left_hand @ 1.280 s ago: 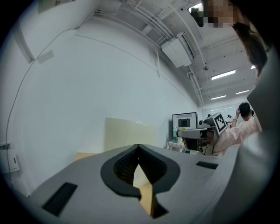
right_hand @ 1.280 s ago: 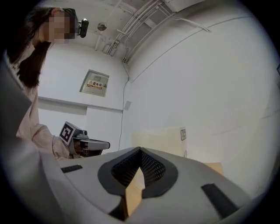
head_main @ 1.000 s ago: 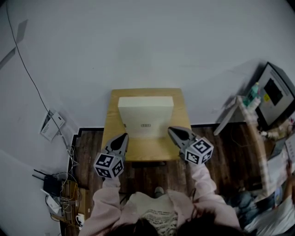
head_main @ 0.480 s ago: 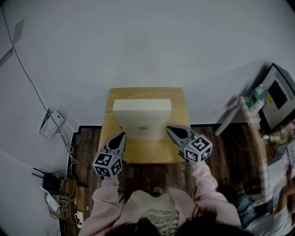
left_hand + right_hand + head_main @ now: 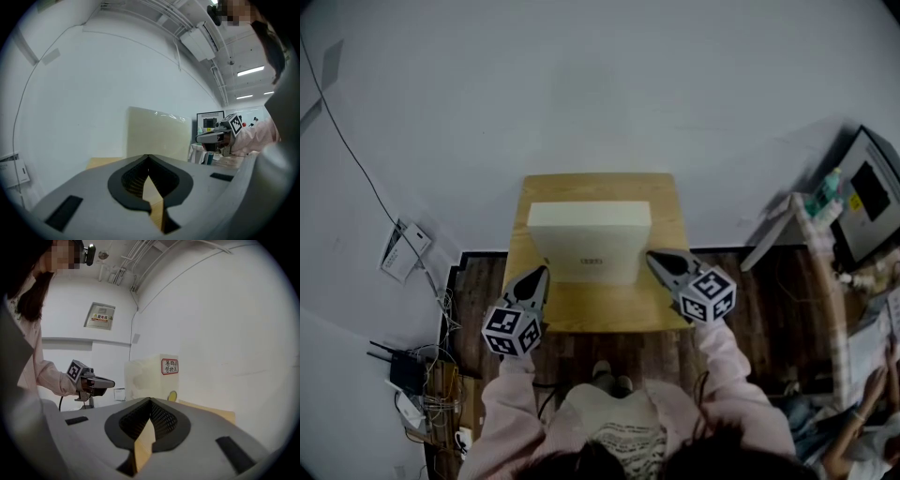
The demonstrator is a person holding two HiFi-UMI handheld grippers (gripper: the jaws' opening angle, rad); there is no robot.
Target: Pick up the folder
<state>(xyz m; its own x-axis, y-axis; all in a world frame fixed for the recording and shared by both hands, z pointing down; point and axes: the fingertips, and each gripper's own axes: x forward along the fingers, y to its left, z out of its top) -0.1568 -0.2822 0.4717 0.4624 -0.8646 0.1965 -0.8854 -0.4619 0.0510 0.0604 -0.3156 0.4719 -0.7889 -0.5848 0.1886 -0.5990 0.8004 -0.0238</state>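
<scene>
Folder (image 5: pixel 589 242) is standing on the table (image 5: pixel 581 317), long axis running 9-to-3; left gripper (image 5: pixel 541 272) at its 7 and right gripper (image 5: pixel 653 257) at its 4 are flanking it, both pressed together, empty, about equally near.

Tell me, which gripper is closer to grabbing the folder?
Right, probably, by a little. The right gripper is beside the folder; the left gripper is just short of its near corner. Both are shut.
</scene>
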